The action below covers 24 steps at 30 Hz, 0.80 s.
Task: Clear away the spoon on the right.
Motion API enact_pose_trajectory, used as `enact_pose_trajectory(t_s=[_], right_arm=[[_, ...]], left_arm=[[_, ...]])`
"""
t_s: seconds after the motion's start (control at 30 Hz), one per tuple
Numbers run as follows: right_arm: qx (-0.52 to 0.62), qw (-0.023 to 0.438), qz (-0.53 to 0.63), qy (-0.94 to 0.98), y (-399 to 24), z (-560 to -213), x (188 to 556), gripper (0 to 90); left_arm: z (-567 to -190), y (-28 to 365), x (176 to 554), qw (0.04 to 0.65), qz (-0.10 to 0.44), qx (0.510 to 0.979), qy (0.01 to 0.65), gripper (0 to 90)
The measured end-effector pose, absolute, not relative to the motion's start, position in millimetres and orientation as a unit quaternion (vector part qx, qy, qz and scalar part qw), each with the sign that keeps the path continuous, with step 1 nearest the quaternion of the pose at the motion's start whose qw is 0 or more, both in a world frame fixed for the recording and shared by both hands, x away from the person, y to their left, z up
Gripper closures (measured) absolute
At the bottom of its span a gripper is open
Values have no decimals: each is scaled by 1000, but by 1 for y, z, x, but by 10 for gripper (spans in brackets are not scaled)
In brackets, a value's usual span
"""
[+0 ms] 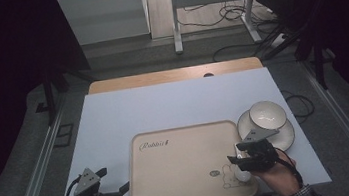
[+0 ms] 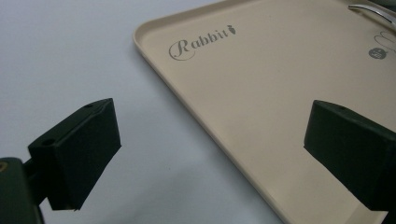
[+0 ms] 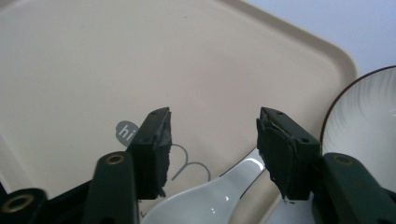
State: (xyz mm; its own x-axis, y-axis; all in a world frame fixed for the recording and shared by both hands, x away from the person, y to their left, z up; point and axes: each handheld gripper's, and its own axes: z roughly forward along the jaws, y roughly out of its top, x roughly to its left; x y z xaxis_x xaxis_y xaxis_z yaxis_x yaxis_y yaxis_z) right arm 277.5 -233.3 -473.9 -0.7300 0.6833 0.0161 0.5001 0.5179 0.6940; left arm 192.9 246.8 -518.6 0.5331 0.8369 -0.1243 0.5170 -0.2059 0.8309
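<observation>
A beige tray (image 1: 181, 167) printed "Rabbit" lies at the table's front centre. A white ceramic spoon (image 1: 244, 174) rests on its front right corner, over a rabbit drawing. My right gripper (image 1: 235, 153) hovers just above the spoon. In the right gripper view it (image 3: 212, 126) stands open, the spoon's bowl (image 3: 201, 203) lies low between the jaws, and neither pad touches it. My left gripper (image 1: 114, 180) sits at the tray's left front edge. It (image 2: 212, 116) is open and empty, straddling the tray's rim (image 2: 196, 119).
A white bowl (image 1: 267, 112) sits on a dark-rimmed white plate (image 1: 284, 137) just right of the tray, close behind my right gripper. The plate (image 3: 364, 121) also shows in the right gripper view. The white table top (image 1: 164, 109) stretches behind the tray.
</observation>
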Motion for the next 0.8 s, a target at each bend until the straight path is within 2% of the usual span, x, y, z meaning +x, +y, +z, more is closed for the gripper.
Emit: enact_pose_trajectory(t_s=[0.43,0.8], right_arm=[[348,143,371,849,-244,-471,277,284],[348,157,383,841,-249,-466,270,202]], left_arm=[[-519,247,193,445,179,753,450,34],[-519,248,193,447,176,751,453,33]])
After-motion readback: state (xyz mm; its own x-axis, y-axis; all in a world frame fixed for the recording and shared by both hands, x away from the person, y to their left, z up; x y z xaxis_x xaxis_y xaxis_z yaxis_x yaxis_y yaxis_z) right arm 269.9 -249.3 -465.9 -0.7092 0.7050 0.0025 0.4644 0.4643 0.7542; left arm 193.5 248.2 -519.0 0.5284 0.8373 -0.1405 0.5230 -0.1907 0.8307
